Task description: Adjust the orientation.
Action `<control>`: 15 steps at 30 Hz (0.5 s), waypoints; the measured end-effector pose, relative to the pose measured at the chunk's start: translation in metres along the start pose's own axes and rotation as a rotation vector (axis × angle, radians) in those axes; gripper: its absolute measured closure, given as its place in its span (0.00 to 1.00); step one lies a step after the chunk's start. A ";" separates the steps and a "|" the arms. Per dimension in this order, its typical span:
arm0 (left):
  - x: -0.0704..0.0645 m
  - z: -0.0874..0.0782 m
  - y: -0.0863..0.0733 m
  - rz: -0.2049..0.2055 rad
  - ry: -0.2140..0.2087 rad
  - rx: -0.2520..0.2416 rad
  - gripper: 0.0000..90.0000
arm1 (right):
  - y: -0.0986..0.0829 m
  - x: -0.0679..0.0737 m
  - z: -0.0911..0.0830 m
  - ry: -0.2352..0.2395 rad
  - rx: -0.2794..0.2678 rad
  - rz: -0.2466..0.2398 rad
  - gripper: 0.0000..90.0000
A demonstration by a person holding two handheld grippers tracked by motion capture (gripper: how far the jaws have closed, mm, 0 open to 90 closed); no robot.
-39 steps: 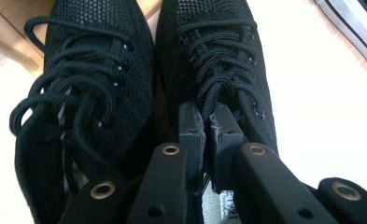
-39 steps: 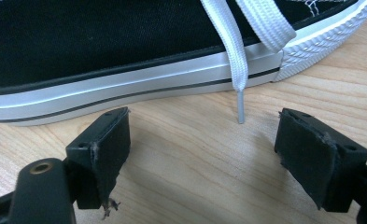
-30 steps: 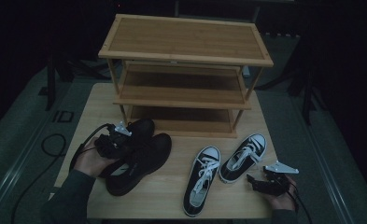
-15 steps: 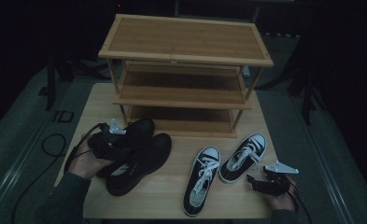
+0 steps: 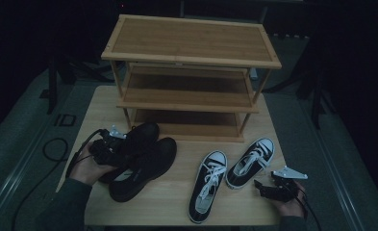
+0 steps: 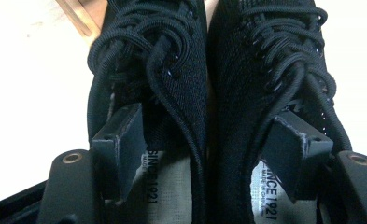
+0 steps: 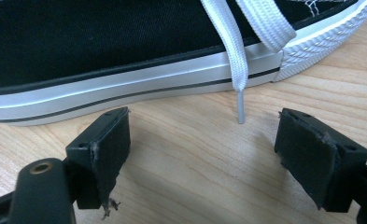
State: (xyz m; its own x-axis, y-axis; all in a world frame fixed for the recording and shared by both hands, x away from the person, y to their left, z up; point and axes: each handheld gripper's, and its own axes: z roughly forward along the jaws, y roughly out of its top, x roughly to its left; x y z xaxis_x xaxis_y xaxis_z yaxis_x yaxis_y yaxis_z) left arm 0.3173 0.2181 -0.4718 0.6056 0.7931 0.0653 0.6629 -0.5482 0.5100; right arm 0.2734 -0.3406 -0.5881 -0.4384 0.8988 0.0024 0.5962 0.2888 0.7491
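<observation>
Left fingers in the black shoes, right fingers spread by the sneaker.

We see our left gripper with one finger inside each of the two black shoes, pinching their touching inner walls, at the front left of the desk; since half a second ago, it sits slightly further forward over the heels. Our right gripper has not moved, fingers wide apart and empty above the desk, just beside the right sneaker, whose lace tip hangs between them. Behind stands the shoe rack.
</observation>
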 end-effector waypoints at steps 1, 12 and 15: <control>0.001 0.002 0.000 -0.003 -0.008 0.004 0.39 | 0.000 0.000 0.000 0.000 0.000 0.000 0.20; 0.001 0.020 0.004 0.001 -0.042 0.070 0.52 | 0.000 0.000 0.000 0.000 0.000 0.000 0.20; 0.001 0.024 0.004 0.004 -0.045 0.082 0.55 | 0.000 0.000 0.000 0.000 0.000 0.000 0.20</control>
State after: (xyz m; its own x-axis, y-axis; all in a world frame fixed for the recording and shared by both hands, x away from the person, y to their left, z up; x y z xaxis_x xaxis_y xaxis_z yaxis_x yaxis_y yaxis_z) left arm 0.3312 0.2098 -0.4904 0.6265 0.7789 0.0282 0.6928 -0.5730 0.4378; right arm 0.2734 -0.3406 -0.5881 -0.4386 0.8987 0.0026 0.5960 0.2887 0.7493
